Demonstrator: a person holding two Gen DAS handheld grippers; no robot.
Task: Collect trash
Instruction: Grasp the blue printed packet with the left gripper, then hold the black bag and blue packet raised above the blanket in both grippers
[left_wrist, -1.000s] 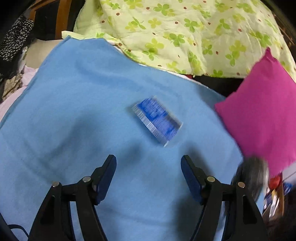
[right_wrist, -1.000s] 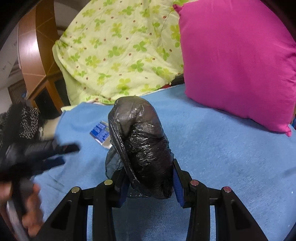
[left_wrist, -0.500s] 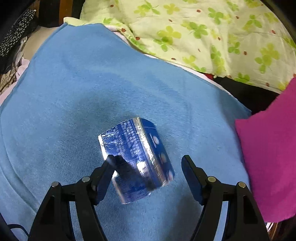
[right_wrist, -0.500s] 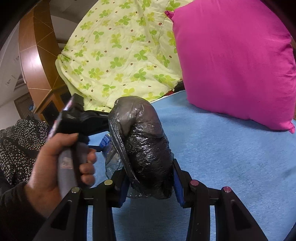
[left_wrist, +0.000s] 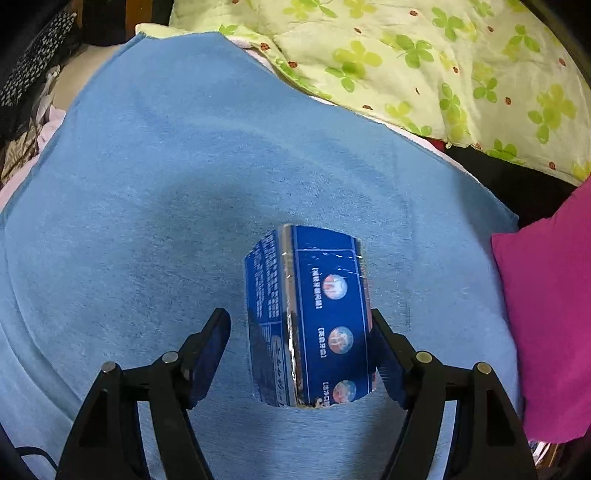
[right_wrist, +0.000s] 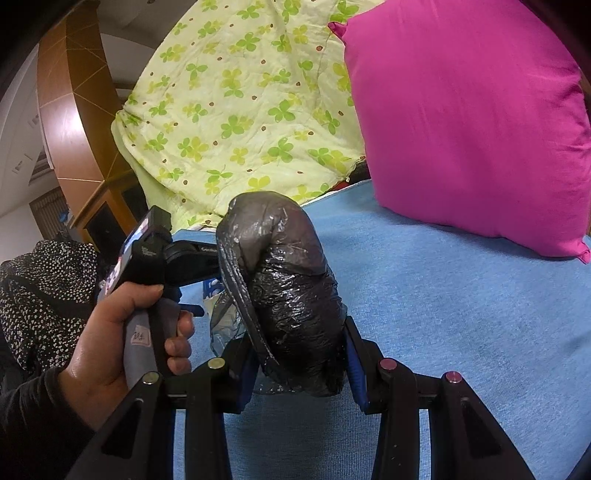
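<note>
With the blue box (left_wrist: 310, 325) lying on the blue blanket (left_wrist: 184, 184) between the open jaws of the left hand-held gripper (left_wrist: 299, 339), it should centre, then close squarely, while the right hand-held gripper (right_wrist: 299, 354) clamps the black trash bag (right_wrist: 288, 295).

The flat blue cardboard box (left_wrist: 310, 317) looks glossy, wrapped in clear shiny film with a silvery edge. Under it the sky-blue terry-like cloth (left_wrist: 177, 177) is matt and faintly napped. At twelve o'clock lies a wrinkled pale-green clover-print cotton quilt (right_wrist: 236, 96); the smooth magenta fabric pillow (right_wrist: 465, 118) is matt. The crumpled black plastic bag (right_wrist: 288, 295) glistens, and the orange-brown wooden panel (right_wrist: 70, 107) is polished.
</note>
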